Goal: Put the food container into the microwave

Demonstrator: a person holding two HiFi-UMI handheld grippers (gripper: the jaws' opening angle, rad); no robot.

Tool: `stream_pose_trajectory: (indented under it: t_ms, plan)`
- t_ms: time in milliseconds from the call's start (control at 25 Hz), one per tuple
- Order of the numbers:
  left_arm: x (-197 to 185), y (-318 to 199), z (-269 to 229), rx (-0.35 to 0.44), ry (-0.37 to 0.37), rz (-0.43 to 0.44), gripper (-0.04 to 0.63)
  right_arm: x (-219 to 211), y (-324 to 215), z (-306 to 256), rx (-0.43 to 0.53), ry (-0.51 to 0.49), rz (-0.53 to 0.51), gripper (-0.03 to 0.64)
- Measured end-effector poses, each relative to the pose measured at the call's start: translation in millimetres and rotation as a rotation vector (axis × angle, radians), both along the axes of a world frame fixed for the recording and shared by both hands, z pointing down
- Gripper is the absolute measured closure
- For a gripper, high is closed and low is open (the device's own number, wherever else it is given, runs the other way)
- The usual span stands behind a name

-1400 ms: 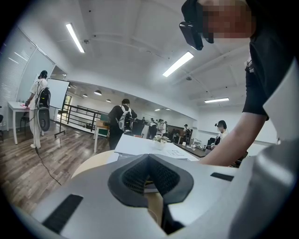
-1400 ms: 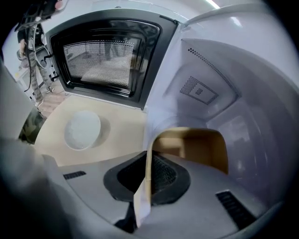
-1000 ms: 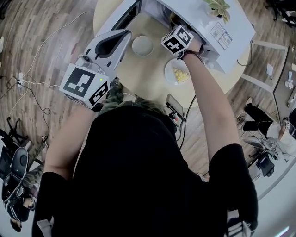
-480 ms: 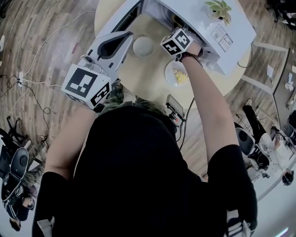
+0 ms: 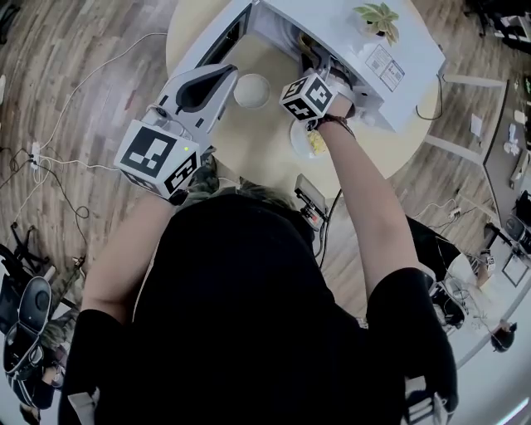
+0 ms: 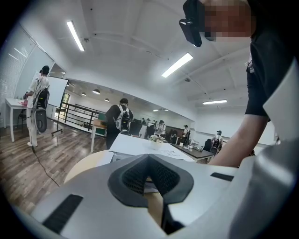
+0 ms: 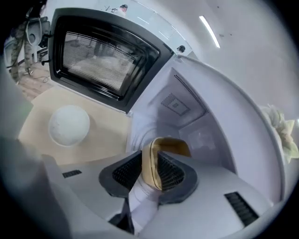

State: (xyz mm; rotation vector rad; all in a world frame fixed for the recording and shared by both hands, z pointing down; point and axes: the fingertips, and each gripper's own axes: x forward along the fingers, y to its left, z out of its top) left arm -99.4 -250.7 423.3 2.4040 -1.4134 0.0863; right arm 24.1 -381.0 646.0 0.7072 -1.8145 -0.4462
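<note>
Holding: my right gripper (image 7: pixel 152 170) pinches the container (image 7: pixel 170 145) by its rim at the microwave (image 7: pixel 187 112) mouth.
Left gripper (image 6: pixel 149 163): jaws together, empty.
Handling: probably light, thin-walled; I'd squeeze gently, keep level.

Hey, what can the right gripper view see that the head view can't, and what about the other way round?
Only the right gripper view: how the right gripper is shut on the rim of a yellowish container, with the microwave's pale inner walls beyond.
Only the head view: the left gripper, a potted plant on the microwave's top, and a plate of food on the table.
Both: the open microwave door and the white round dish.
</note>
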Motion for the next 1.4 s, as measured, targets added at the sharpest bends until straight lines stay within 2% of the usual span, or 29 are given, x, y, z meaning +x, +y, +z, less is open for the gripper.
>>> stream_pose_trajectory:
  t_ms: [400,560,640,760,1040,1400]
  plan:
    - [22.7,0.0,-15.2,0.052,0.022,0.072,0.577,-7.8,68.3,-41.1,-0.005,-0.043,-0.078,0.531]
    - [35.0,1.8,-20.2,0.063,0.027,0.106,0.577,-5.4,101.4,-60.3,-0.025,-0.097,-0.076,0.56]
    - [40.6,0.5,-24.0,0.077,0.027,0.128,0.577,-4.7,111.1,-75.0,-0.016,-0.131,-0.06,0.6]
    - [48.6,1.8,-29.0,0.094,0.025,0.158,0.577,-6.2,124.3,-104.9,-0.002,-0.224,-0.029,0.601]
    - [59.4,8.0,-45.7,0.14,0.019,0.202,0.577,-14.4,152.9,-200.2,0.064,-0.534,0.03,0.601]
    - [61.3,16.1,-76.7,0.237,0.024,0.213,0.577,0.5,166.7,-271.6,0.139,-0.788,0.145,0.601]
